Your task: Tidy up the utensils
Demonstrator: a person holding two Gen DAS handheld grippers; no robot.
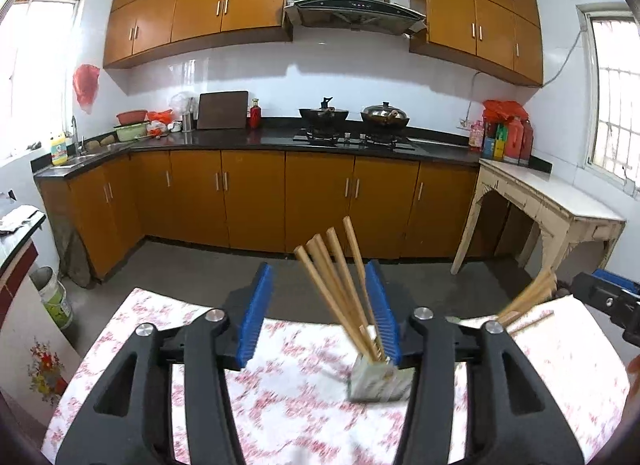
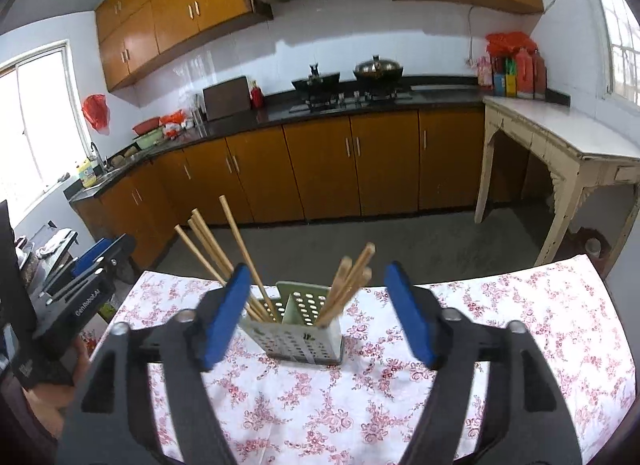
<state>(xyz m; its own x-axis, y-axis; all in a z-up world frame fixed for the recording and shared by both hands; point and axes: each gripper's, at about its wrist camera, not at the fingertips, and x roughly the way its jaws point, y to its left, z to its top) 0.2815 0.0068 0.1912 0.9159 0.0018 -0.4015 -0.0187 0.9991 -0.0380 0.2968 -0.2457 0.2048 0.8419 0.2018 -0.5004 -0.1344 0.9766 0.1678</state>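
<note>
A pale green perforated utensil holder point(image 2: 304, 337) with two compartments stands on the floral-cloth table point(image 2: 500, 325). Several wooden chopsticks point(image 2: 212, 241) lean out of its left compartment and a second bunch point(image 2: 352, 277) out of its right. My right gripper point(image 2: 317, 269) is open, with its blue pads either side of the holder and touching nothing. In the left wrist view the holder point(image 1: 376, 379) is blurred. The chopsticks point(image 1: 336, 277) rise between the open jaws of my left gripper point(image 1: 320, 267), close to its right pad. The other bunch point(image 1: 528, 297) shows blurred at the right.
The table's far edge drops to a grey floor point(image 2: 360, 237). Beyond it run brown kitchen cabinets point(image 1: 256, 197) and a cream side table point(image 2: 560, 137) at the right. A bucket point(image 1: 56, 297) stands on the floor at the left. Each gripper shows at the other view's edge.
</note>
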